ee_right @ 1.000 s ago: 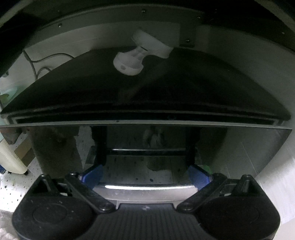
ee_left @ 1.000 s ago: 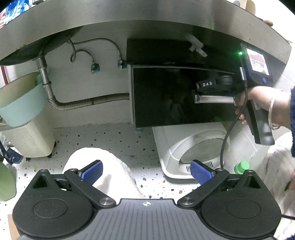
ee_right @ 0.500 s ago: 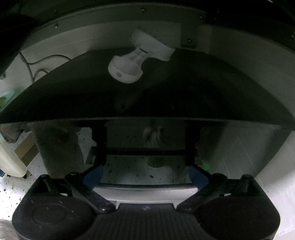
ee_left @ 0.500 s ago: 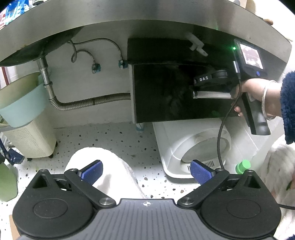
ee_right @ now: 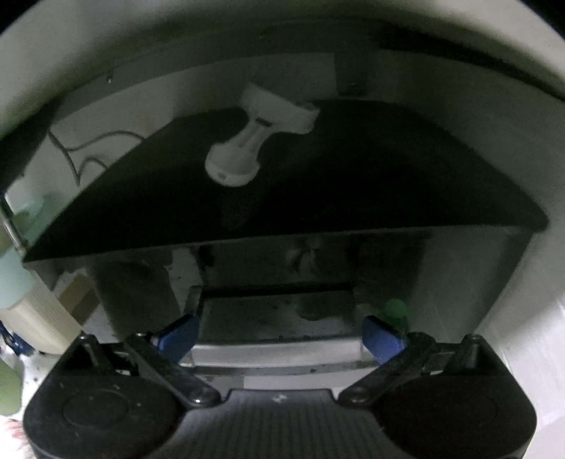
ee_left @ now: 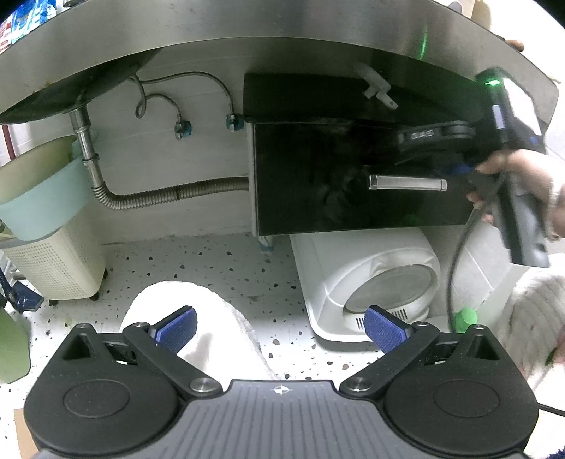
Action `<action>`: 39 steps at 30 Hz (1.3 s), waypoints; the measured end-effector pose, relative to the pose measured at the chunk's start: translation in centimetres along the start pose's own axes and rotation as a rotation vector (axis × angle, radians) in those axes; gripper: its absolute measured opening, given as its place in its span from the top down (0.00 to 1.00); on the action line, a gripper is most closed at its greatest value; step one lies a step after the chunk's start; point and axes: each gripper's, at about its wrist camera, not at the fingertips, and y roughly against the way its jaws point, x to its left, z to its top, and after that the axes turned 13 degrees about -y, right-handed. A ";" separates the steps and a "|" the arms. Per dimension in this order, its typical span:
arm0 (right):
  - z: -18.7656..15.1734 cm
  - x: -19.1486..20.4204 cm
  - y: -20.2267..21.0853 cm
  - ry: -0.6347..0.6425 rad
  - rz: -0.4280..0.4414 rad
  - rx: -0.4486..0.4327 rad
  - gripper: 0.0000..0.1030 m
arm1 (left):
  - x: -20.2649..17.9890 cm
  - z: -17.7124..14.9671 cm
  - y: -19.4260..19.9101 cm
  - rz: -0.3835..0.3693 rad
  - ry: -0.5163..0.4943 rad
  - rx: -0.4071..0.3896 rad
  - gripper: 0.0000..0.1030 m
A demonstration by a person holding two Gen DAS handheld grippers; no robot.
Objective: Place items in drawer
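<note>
A glossy black drawer front (ee_left: 317, 183) sits shut under the steel counter (ee_left: 247, 31), with a metal bar handle (ee_left: 406, 183). A person's hand holds my right gripper (ee_left: 434, 155) just above and to the right of that handle. In the right wrist view the right gripper (ee_right: 279, 335) is open, and the handle (ee_right: 275, 353) lies low between its blue pads (ee_right: 176, 335). I cannot tell whether they touch. My left gripper (ee_left: 280, 330) hangs open and empty over the floor, above a white fluffy cloth item (ee_left: 212, 310).
A white plastic clip (ee_right: 254, 141) lies on the black cabinet top (ee_right: 353, 176). Below the drawer stands a white round-lidded appliance (ee_left: 370, 282) with a green-capped bottle (ee_left: 466, 317) beside it. A corrugated drain pipe (ee_left: 141, 197), teal basin (ee_left: 42, 201) and cream basket (ee_left: 53, 264) are at left.
The gap above the drawer front has shut. The right gripper has lifted and drawn back off the handle, which now shows whole. The left gripper has barely moved.
</note>
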 end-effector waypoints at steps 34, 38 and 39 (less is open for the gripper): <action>-11.2 0.7 17.1 0.115 -0.215 -0.034 0.00 | -0.2 0.1 -0.2 -0.034 -0.020 0.003 0.01; -11.1 -0.1 16.5 0.077 -0.225 0.021 0.00 | -0.3 0.2 -0.3 -0.031 -0.025 0.010 0.01; -11.2 -0.2 16.7 0.071 -0.223 0.018 0.00 | -0.4 0.2 -0.3 -0.030 -0.027 0.012 0.01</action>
